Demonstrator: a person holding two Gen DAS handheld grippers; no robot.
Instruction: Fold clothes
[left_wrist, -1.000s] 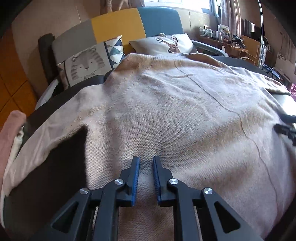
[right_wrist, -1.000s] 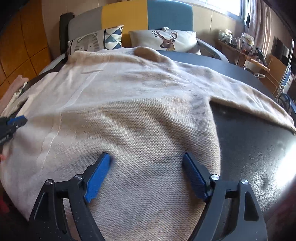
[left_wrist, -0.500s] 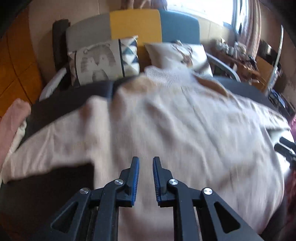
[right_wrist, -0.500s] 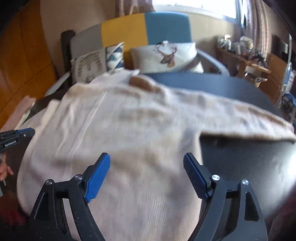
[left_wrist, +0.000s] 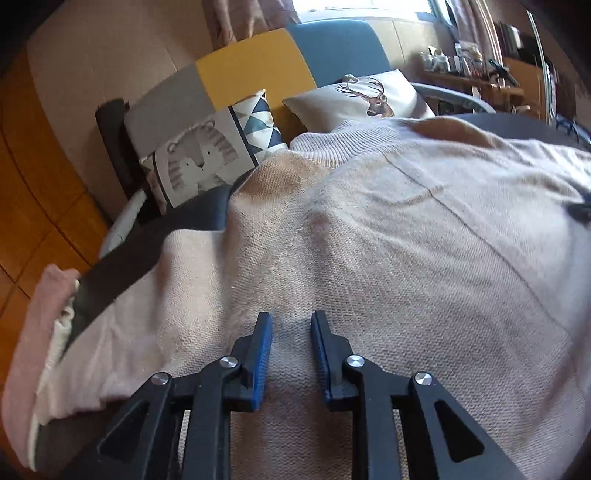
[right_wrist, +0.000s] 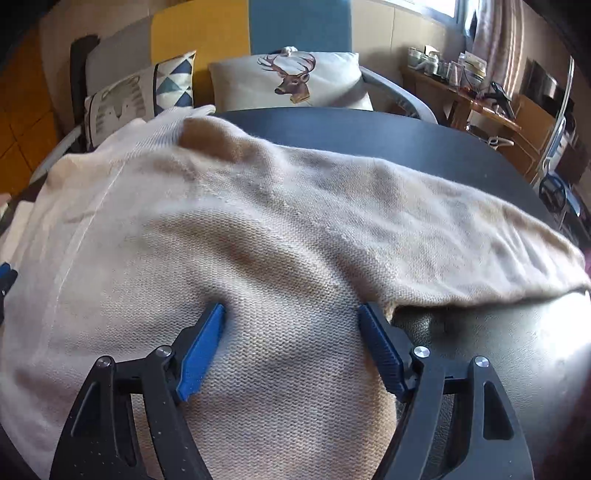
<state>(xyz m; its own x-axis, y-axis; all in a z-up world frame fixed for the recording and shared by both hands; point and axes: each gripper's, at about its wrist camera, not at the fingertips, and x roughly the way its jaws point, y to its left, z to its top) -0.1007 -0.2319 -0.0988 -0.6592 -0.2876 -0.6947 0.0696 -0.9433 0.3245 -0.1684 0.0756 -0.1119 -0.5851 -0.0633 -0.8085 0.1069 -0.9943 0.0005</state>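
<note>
A beige knitted sweater (left_wrist: 406, 240) lies spread flat on a dark table (right_wrist: 369, 125), its ribbed collar (left_wrist: 332, 144) at the far side. My left gripper (left_wrist: 291, 317) hovers low over the body where the left sleeve (left_wrist: 147, 314) branches off. Its jaws are opening, a narrow gap apart, and only flat knit shows under the gap. My right gripper (right_wrist: 291, 308) stands wide over the sweater (right_wrist: 258, 221) by the right armpit, jaws closing slightly, fingertips dug into the knit with a low bulge of it between them. The right sleeve (right_wrist: 461, 240) stretches off to the right.
Behind the table stands a grey, yellow and blue sofa (left_wrist: 251, 70) with a tiger cushion (left_wrist: 199, 158) and a deer cushion (right_wrist: 291, 81). Folded pink and white clothes (left_wrist: 33, 332) lie at the table's left edge. A cluttered wooden sideboard (right_wrist: 480, 99) stands at the right.
Both grippers have moved up the sweater towards the sleeves, the left one leftwards, the right one rightwards. The left jaws stand a little wider than before.
</note>
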